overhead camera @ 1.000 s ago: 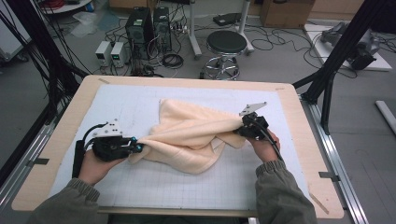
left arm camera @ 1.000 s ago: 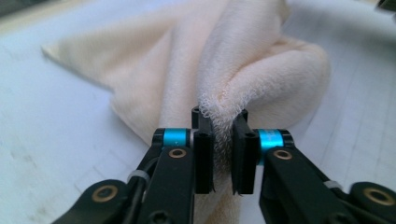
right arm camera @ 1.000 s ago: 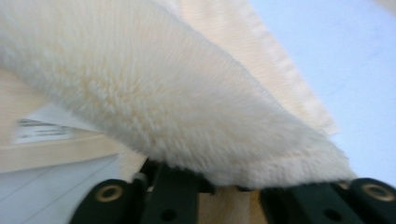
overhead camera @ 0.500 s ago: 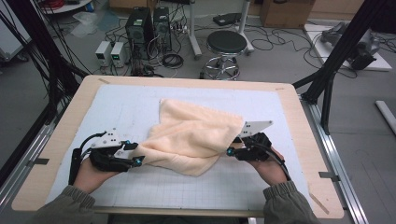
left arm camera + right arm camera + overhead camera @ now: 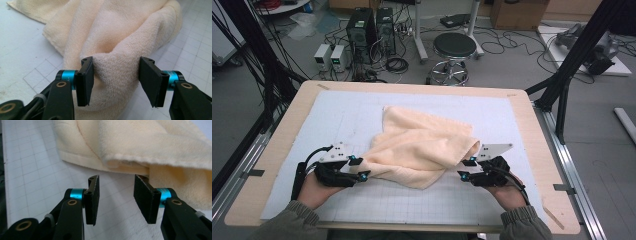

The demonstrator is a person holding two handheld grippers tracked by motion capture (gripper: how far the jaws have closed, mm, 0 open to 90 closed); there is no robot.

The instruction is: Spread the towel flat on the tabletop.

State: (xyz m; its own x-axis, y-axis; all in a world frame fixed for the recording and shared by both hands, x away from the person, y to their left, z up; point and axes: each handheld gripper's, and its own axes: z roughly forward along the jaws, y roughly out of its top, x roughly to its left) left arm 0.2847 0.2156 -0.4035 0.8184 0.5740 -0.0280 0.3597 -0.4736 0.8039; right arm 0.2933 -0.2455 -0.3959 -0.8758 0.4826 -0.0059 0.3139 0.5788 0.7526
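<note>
- High view: cream towel [image 5: 419, 145] lies rumpled and partly folded at the centre of the gridded mat [image 5: 337, 115]; left gripper [image 5: 361, 167] sits at its 8 o'clock corner, right gripper [image 5: 463, 168] at its 4 o'clock corner; the fold looks laid but unsmoothed, judging by the loose ridges; a stool [image 5: 454, 47] and power boxes [image 5: 332, 56] stand beyond the table at 12 o'clock, well apart and no obstacle.
- Left gripper view: jaws have just been opening, now released; a towel hump [image 5: 116, 67] rises between them, touching the left pad, clear of the right.
- Right gripper view: jaws have just been opening, now released with bare mat between; the towel's hemmed edge [image 5: 125, 166] lies just beyond at 12 o'clock.
</note>
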